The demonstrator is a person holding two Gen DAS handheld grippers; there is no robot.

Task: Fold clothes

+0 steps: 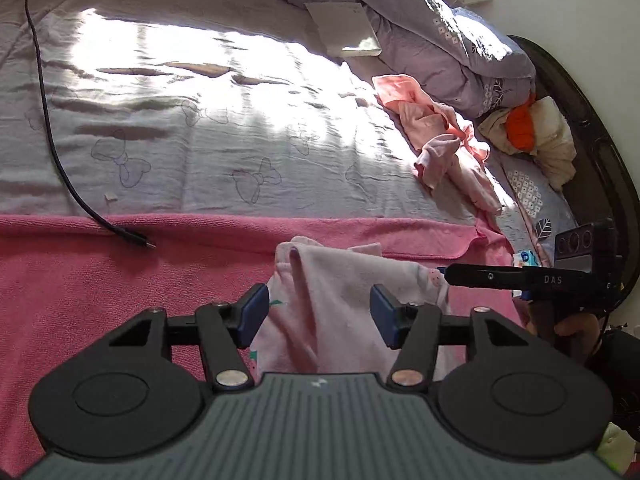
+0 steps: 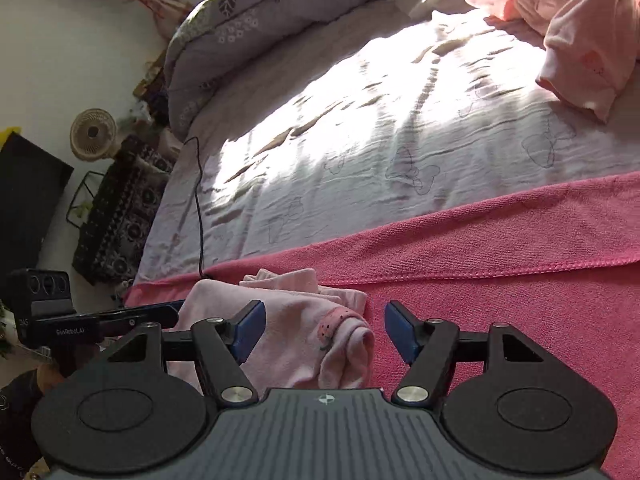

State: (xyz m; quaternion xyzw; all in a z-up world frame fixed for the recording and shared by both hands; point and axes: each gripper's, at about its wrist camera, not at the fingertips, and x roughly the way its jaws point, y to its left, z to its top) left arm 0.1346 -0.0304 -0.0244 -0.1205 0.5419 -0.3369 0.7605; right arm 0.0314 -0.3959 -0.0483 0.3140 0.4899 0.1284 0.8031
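A small pale pink garment (image 1: 332, 280) with a strawberry print lies bunched on a pink towel (image 1: 120, 280) at the near edge of the bed. My left gripper (image 1: 318, 312) hangs just over it, open, its blue pads on either side of the cloth and not pressing it. In the right wrist view the same garment (image 2: 288, 320) lies on the towel (image 2: 480, 280), a rolled cuff between the spread pads of my right gripper (image 2: 326, 330), which is open too. Each gripper shows side-on in the other's view: the right (image 1: 450, 274), the left (image 2: 176, 312).
A heap of pink clothes (image 1: 444, 140) (image 2: 572, 40) lies further back on the sunlit white sheet. A black cable (image 1: 52, 140) (image 2: 199, 208) runs down onto the towel. A grey duvet (image 1: 440, 40) is piled behind, with orange and cream clothes (image 1: 524, 128) beside it. A small fan (image 2: 93, 133) stands off the bed.
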